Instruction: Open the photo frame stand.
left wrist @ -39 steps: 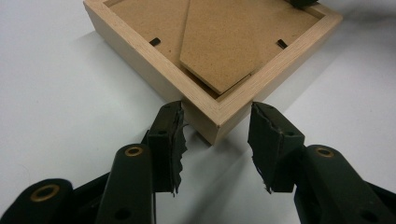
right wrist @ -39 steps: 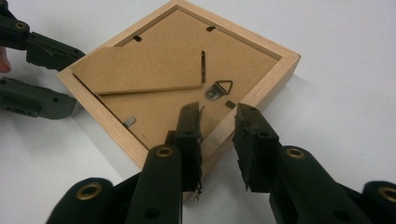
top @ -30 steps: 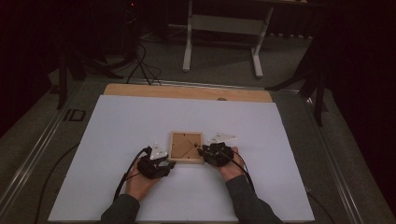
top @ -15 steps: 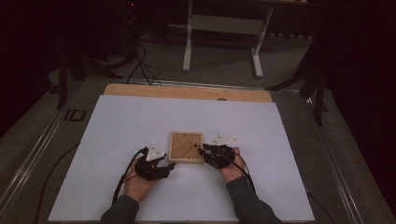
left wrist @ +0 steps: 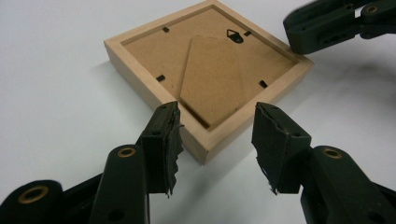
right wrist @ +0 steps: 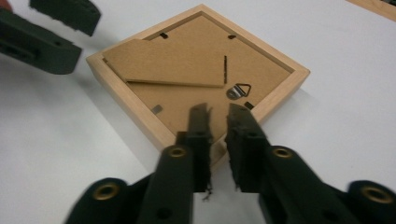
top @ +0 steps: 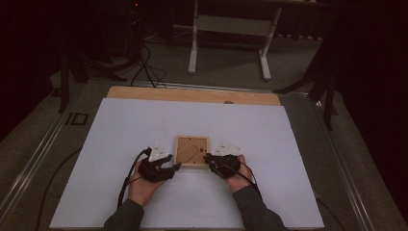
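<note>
Since a moment ago the right gripper has drawn its jaws in to a narrow gap, while the hands themselves have hardly shifted on the table. Its tips hang over the near right corner of the picture frame — in the right gripper view they sit just above the brown backing board, close to the small metal hanger, with a thin slit between them and nothing gripped that I can make out.

The left gripper has its jaws spread fairly wide; they have just been closing a little. In the left gripper view they stand on either side of the frame's nearest corner, the wooden corner poking between them, and the pads do not look pressed on the wood.

That wooden frame lies face down on the white table sheet, near the middle and toward the person's edge, right between the two grippers. Its backing shows a folded stand flap and small black tabs along the rim. Both of the person's hands rest low on the sheet — one at each near corner of the frame.
</note>
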Demonstrator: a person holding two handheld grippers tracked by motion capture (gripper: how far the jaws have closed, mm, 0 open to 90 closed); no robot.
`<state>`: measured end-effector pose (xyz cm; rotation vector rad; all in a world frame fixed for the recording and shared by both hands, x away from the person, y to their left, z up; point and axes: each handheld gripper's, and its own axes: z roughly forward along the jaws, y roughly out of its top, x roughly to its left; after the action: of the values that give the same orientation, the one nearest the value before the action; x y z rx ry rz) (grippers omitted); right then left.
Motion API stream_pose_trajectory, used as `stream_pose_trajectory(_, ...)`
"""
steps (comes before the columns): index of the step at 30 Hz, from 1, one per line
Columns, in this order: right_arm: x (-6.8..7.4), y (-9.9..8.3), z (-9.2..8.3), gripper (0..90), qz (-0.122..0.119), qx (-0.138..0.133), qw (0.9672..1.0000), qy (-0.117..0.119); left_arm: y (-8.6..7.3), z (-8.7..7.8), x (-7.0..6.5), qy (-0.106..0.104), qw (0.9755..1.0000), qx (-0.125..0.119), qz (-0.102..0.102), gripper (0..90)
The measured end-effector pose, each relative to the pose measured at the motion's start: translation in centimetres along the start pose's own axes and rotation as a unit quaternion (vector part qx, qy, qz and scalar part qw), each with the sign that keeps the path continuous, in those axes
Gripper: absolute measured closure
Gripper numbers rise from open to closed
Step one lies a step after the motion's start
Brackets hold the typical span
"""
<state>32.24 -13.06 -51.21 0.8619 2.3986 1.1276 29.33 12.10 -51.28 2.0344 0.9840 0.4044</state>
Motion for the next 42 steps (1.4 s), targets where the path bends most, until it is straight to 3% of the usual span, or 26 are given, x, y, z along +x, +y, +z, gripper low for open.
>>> stream_pose_trajectory(4, 0.3, -0.2, 0.3, 89.2, -0.009, 0.007, 0.9999, 0.011, 0.5, 0.5, 0.0, 0.006, 1.0, -0.002, 0.003, 50.5)
stream_pose_trajectory(27, 0.5, -0.4, 0.9, 89.9, 0.001, -0.001, 1.0, 0.01, 2.1, 3.1, -0.6, 0.019, 0.9987, 0.017, 0.045, 49.2)
stream_pose_trajectory(30, 0.5, -0.4, 0.9, 89.9, 0.002, -0.001, 0.9999, 0.011, 2.2, 3.4, -0.7, 0.022, 0.9977, 0.025, 0.059, 49.1)
stream_pose_trajectory(34, 0.4, -0.4, 0.9, 89.8, 0.003, -0.001, 0.9999, 0.011, 2.5, 3.8, -0.6, 0.018, 0.9977, 0.03, 0.058, 49.0)
stream_pose_trajectory(37, 0.5, -0.4, 0.9, 89.8, 0.002, -0.001, 1.0, 0.009, 2.6, 4.1, -0.2, 0.005, 0.9986, 0.035, 0.04, 48.8)
stream_pose_trajectory(42, 0.5, -0.4, 0.9, 89.8, 0.002, -0.001, 1.0, 0.009, 2.9, 4.2, 0.0, -0.003, 0.9981, 0.045, 0.042, 48.9)
